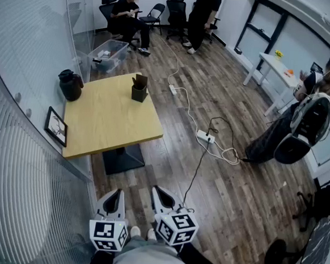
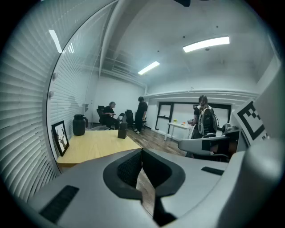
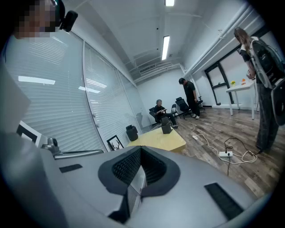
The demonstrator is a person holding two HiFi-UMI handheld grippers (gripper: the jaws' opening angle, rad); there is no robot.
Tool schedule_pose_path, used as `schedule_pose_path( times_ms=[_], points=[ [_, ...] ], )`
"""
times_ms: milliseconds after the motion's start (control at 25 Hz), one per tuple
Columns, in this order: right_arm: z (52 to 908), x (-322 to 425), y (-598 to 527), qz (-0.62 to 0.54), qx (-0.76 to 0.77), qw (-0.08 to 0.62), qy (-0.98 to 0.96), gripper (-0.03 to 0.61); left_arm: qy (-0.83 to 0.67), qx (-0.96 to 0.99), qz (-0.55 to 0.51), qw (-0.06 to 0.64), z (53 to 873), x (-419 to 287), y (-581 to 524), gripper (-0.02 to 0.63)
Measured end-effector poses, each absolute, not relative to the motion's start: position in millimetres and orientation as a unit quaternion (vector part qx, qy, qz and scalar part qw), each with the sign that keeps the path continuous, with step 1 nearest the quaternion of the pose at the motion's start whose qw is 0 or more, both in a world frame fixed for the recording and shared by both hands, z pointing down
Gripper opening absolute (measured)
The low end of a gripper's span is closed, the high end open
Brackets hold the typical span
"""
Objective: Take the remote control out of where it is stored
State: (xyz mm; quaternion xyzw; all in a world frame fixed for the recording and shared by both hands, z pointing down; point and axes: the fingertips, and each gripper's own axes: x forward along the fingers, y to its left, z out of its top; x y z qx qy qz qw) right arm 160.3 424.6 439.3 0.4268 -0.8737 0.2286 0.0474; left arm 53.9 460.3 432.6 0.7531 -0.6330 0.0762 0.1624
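Our left gripper (image 1: 113, 196) and right gripper (image 1: 160, 193) hang low in front of us, jaws pressed together with nothing in them. Far ahead, a dark holder (image 1: 138, 91) stands by the desk's (image 1: 109, 124) back edge. Something pokes out, too small to tell if it is the remote control. Wood floor (image 1: 168, 157) lies between.

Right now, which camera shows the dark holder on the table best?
The head view: it sees the holder from above, largest and clearest. Both gripper views show only a tiny distant dark block.
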Motion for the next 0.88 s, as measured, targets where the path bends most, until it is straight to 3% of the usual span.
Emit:
schedule_pose_path(
  times_ms=[880],
  points=[
    [436,168,420,0.233,0.428,0.014,-0.873,0.006,-0.639,0.75,0.077,0.154,428,56,461,0.009]
  ],
)
